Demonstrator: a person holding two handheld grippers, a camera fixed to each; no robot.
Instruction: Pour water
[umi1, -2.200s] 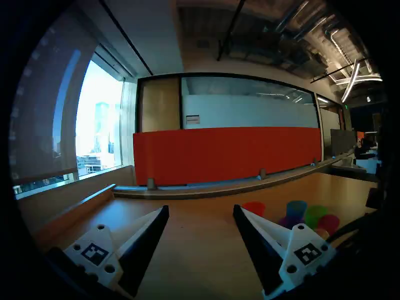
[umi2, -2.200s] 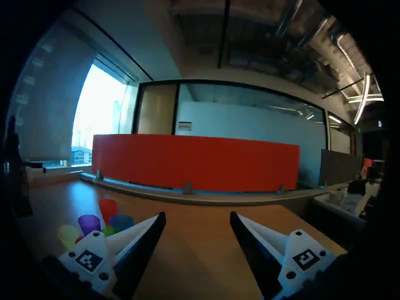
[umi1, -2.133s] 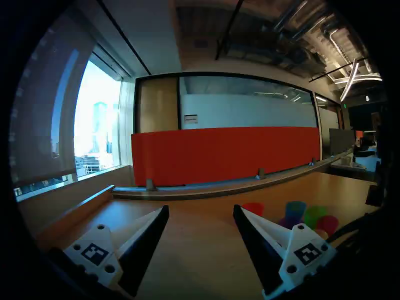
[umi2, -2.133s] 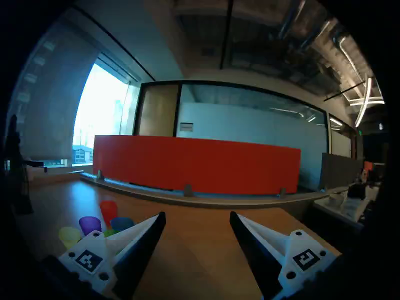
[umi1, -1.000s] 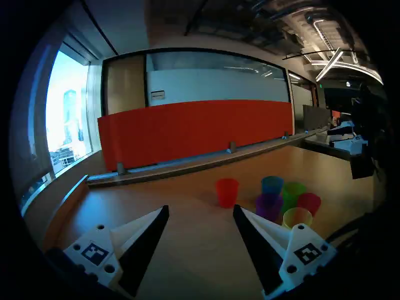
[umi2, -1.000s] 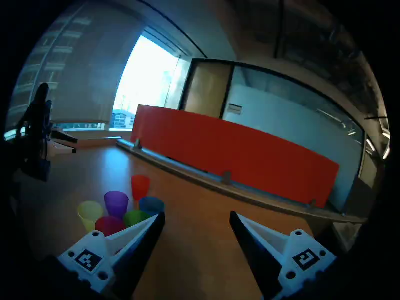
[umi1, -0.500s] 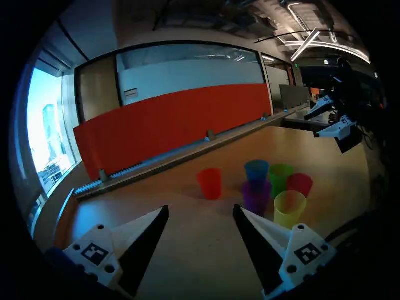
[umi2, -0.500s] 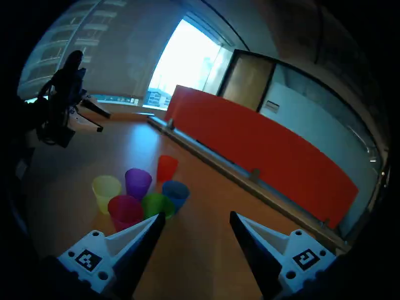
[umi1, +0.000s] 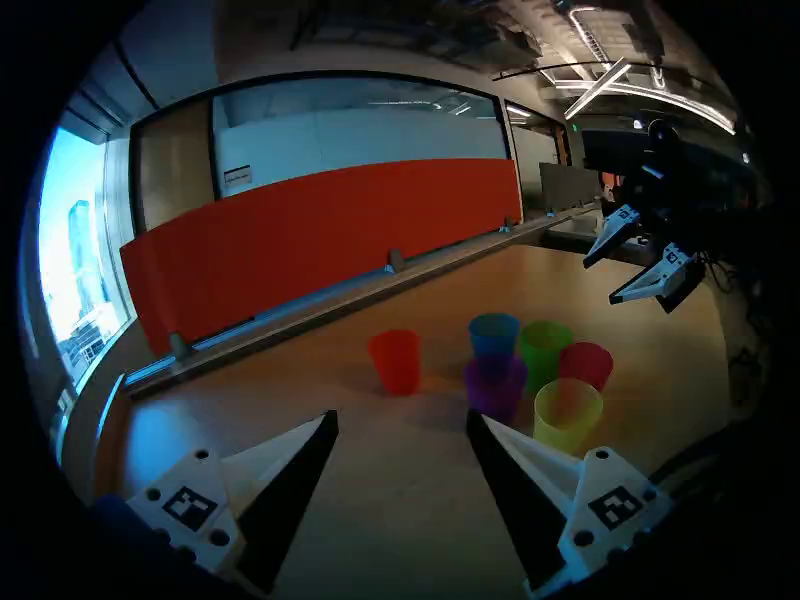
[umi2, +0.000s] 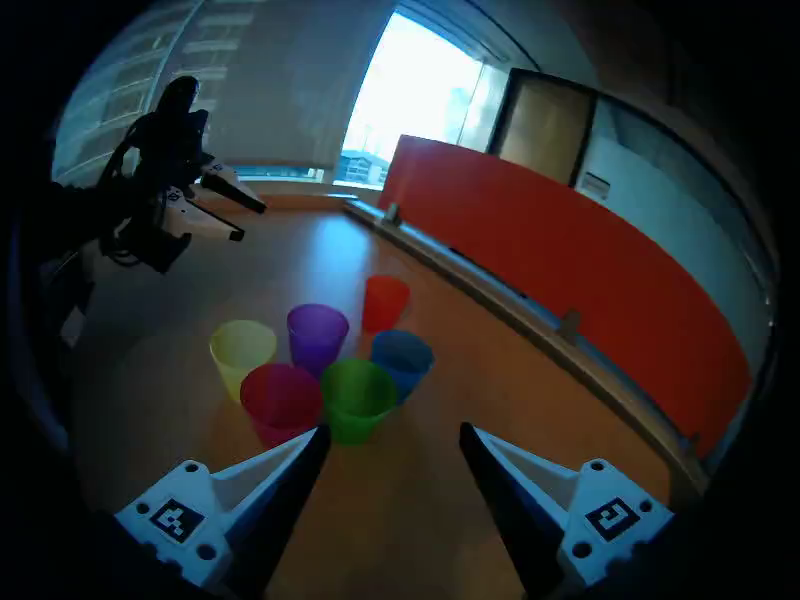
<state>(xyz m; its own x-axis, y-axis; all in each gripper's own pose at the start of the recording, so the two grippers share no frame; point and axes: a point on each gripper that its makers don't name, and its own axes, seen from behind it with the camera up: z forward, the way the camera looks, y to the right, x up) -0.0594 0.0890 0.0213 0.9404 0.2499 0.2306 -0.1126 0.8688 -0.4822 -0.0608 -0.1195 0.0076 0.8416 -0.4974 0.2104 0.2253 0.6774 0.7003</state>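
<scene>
Several translucent plastic cups stand upright in a tight cluster on the wooden table: an orange-red cup, blue cup, green cup, red cup, purple cup and yellow cup. My left gripper is open and empty, just short of the cluster. My right gripper is open and empty too, above the green cup and red cup, with the purple cup and yellow cup beyond. Each gripper faces the other across the cups.
The other hand-held gripper shows open, right gripper and left gripper. An orange divider panel on a metal rail runs along the table's far edge. A bright window lies beyond. Bare wooden table surrounds the cups.
Both grippers have tilted down and turned toward the cups. The cluster has moved from the edge of each view to its centre and grown larger. Both stay open.
</scene>
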